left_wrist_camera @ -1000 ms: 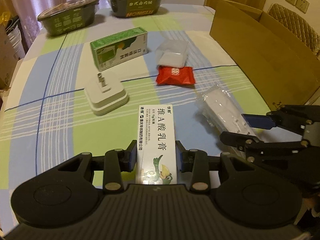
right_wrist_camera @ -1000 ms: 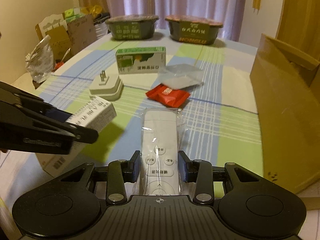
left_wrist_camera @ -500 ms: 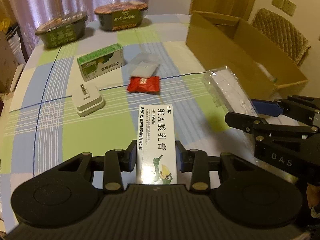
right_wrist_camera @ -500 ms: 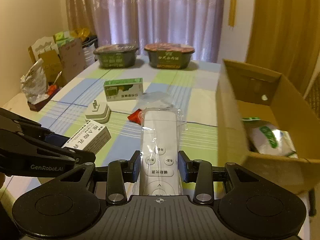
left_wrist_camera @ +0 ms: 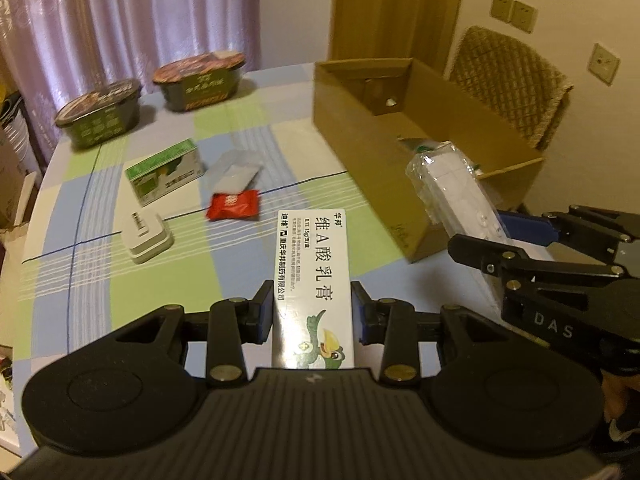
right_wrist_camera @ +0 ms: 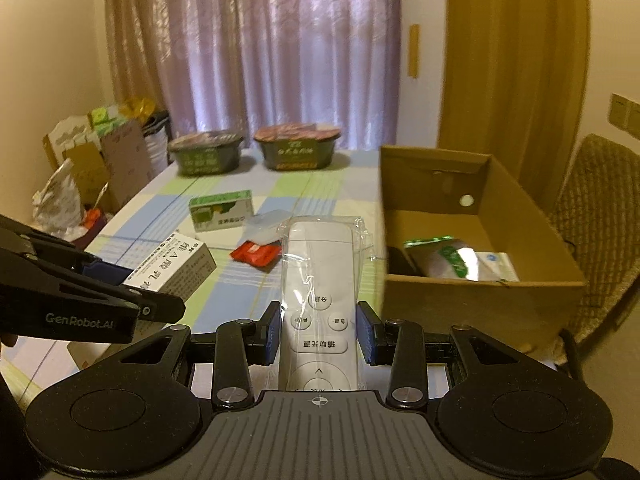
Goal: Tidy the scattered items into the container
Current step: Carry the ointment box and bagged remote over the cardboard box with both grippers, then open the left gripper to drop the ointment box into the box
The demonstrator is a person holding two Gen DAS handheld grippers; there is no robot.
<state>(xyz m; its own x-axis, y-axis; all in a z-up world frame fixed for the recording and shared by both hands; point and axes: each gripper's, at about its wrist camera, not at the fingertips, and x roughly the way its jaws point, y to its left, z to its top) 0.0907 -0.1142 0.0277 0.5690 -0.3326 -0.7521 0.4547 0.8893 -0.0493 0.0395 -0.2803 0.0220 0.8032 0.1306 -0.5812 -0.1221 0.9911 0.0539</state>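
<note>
Checked surface (left_wrist_camera: 168, 280): left tongs (left_wrist_camera: 313, 312) pinch ointment box (left_wrist_camera: 312, 280); right tongs (right_wrist_camera: 318, 332) pinch bagged remote (right_wrist_camera: 318, 280) beside carton (right_wrist_camera: 480, 296).

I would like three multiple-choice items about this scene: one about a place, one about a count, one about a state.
1. Where does the red packet lie?
A. in the cardboard box
B. on the tablecloth
C. on a noodle bowl

2. How many noodle bowls stand at the far end of the table?
A. one
B. two
C. four

3. What does the right gripper hold?
A. nothing
B. the green box
C. the wrapped white remote

Key: 1 B, it rests on the cloth beside the clear pouch; 2 B, two dark bowls stand before the curtain; 3 C, the remote sits clamped between the fingers.
</note>
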